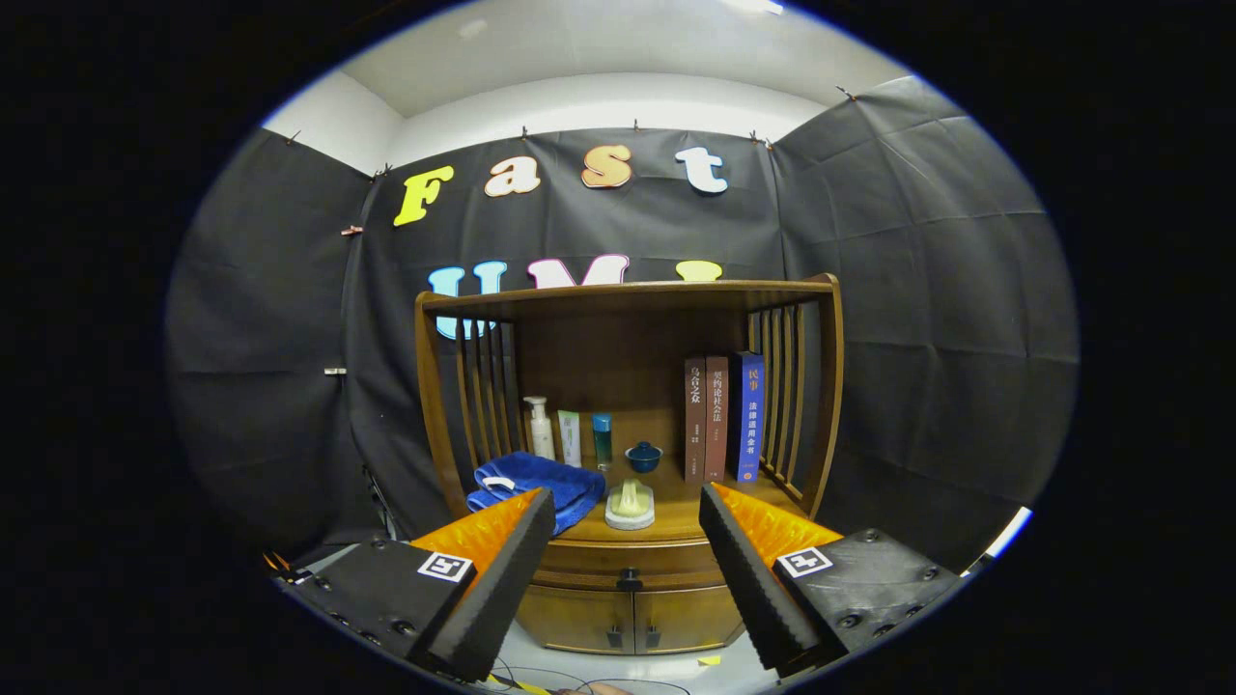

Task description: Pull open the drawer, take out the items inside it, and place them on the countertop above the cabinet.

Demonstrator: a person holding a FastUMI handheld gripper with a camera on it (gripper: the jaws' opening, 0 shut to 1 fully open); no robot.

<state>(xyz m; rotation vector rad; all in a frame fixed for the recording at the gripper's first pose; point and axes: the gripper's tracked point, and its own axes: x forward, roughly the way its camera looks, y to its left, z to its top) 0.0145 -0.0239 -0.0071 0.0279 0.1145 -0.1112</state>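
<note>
A wooden cabinet (628, 589) stands ahead of me against the booth wall. Its drawer (666, 560) is closed, with a small dark knob (630, 580) at the middle of its front. The countertop (676, 516) above it carries a folded blue towel (526, 483) on the left and a pale item on a round white dish (630, 504) in the middle. My gripper (628, 512) is open and holds nothing; the drawer front and knob show between its two fingers, some way beyond them. The drawer's contents are hidden.
At the back of the countertop stand a white pump bottle (540, 427), a white tube (570, 437), a teal bottle (603, 438) and a small blue lidded bowl (643, 457). Three books (724, 417) stand upright on the right. Slatted sides and a top shelf (628, 292) enclose the space. Two lower doors (632, 618) sit below.
</note>
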